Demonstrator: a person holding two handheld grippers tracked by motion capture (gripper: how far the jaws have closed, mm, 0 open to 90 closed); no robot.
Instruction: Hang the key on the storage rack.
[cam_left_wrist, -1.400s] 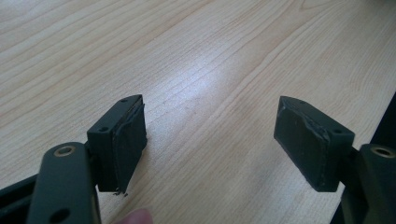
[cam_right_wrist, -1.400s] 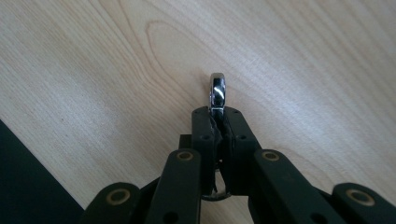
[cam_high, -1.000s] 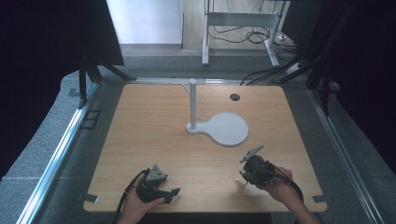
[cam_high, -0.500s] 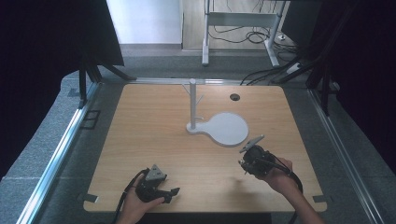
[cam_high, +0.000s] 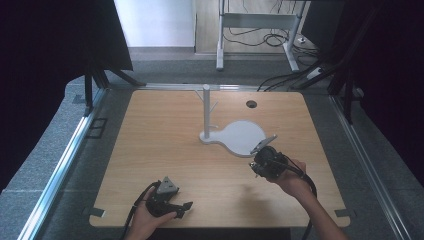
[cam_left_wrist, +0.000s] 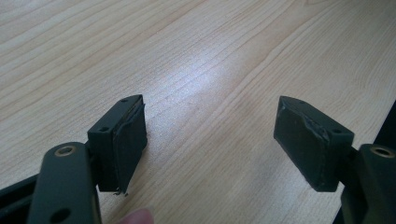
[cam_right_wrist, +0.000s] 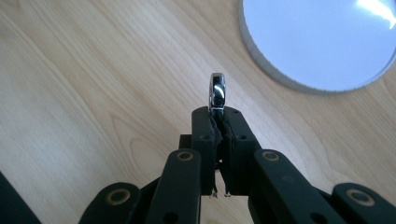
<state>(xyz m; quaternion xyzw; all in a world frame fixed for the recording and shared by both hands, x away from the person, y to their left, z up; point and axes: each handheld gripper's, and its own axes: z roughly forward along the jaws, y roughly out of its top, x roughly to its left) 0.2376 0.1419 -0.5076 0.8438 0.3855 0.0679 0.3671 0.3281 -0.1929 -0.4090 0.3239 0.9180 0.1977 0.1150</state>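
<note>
My right gripper (cam_right_wrist: 218, 114) is shut on a small shiny metal ring (cam_right_wrist: 217, 91) that sticks out past its tips, edge-on. It hovers over the wooden table (cam_high: 150, 145), just short of the round white base (cam_right_wrist: 317, 42) of a stand. From above, the right gripper (cam_high: 257, 164) sits at the near right edge of that base (cam_high: 243, 137), from which a white post (cam_high: 206, 112) with short pegs rises. The left gripper (cam_high: 186, 205) rests near the table's front edge. Its pads (cam_left_wrist: 128, 140) stand wide apart over bare wood, so the left gripper (cam_left_wrist: 210, 126) is open.
A dark cable hole (cam_high: 251, 104) sits in the table's far right part. Metal rails (cam_high: 65, 160) run along the table's sides. A fingertip (cam_left_wrist: 137, 217) shows at the bottom of the left gripper view. Cables and a desk frame (cam_high: 255, 20) lie on the floor beyond.
The right hand has risen and moved forward toward the white base, with the ring still in the jaws. The left hand has stayed where it was.
</note>
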